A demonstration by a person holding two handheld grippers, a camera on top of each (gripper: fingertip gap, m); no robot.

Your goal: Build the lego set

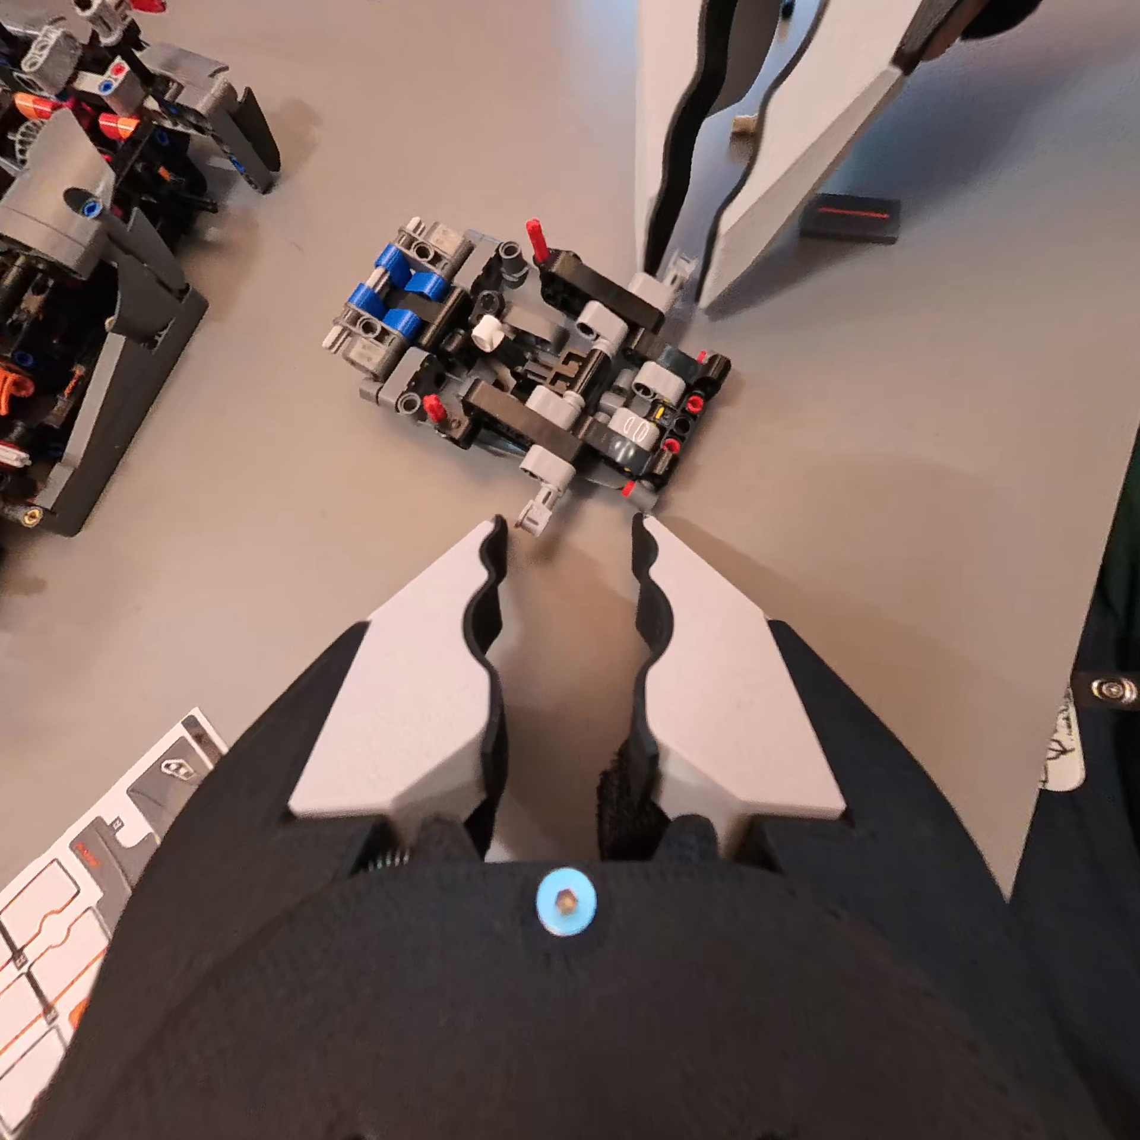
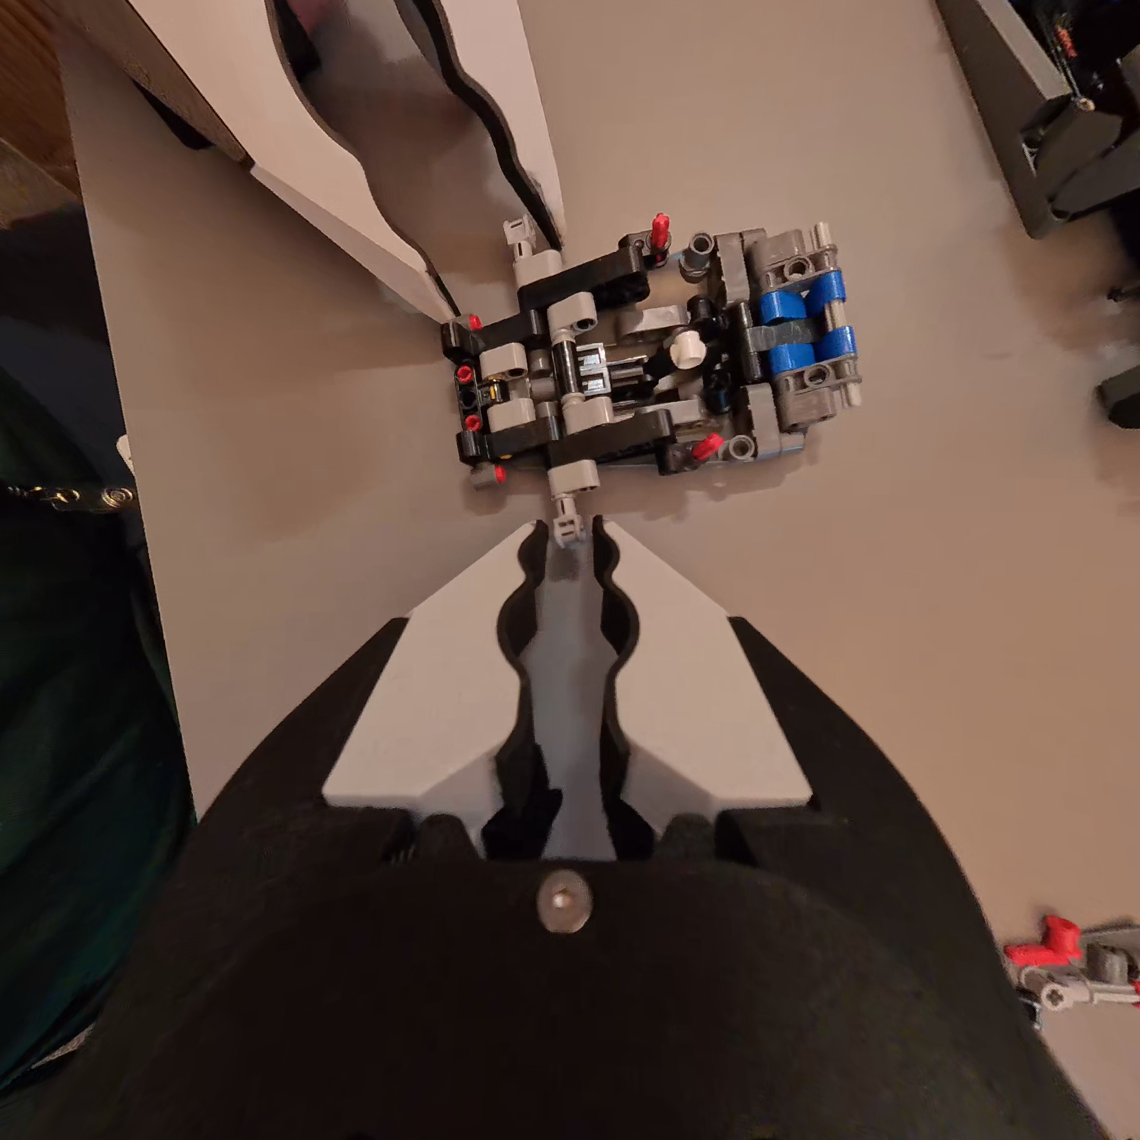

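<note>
A small Lego Technic sub-assembly (image 1: 530, 364) of black beams, grey connectors, red pins and blue pieces lies flat on the grey table; it also shows in the right wrist view (image 2: 641, 358). A light grey connector sticks out of each long side. My left gripper (image 1: 567, 524) is open and empty, its tips just short of the assembly's near edge, with one connector (image 1: 540, 512) beside the left fingertip. My right gripper (image 2: 567, 524) is narrowly open, its tips on either side of the opposite connector (image 2: 567, 524), with small gaps showing. The right gripper also shows in the left wrist view (image 1: 672, 284).
A large part-built model (image 1: 92, 247) stands at the left, and also shows in the right wrist view (image 2: 1061, 123). A printed sheet (image 1: 61, 894) lies near left. A black piece with a red stripe (image 1: 851, 216) lies beyond. Loose red and grey parts (image 2: 1073, 968) lie near right. The table edge (image 1: 1079, 617) runs along the right. Left tips to right tips: about 9 cm. The large part-built model (image 1: 92, 247) sits 15 cm or so from the ends of my left fingers.
</note>
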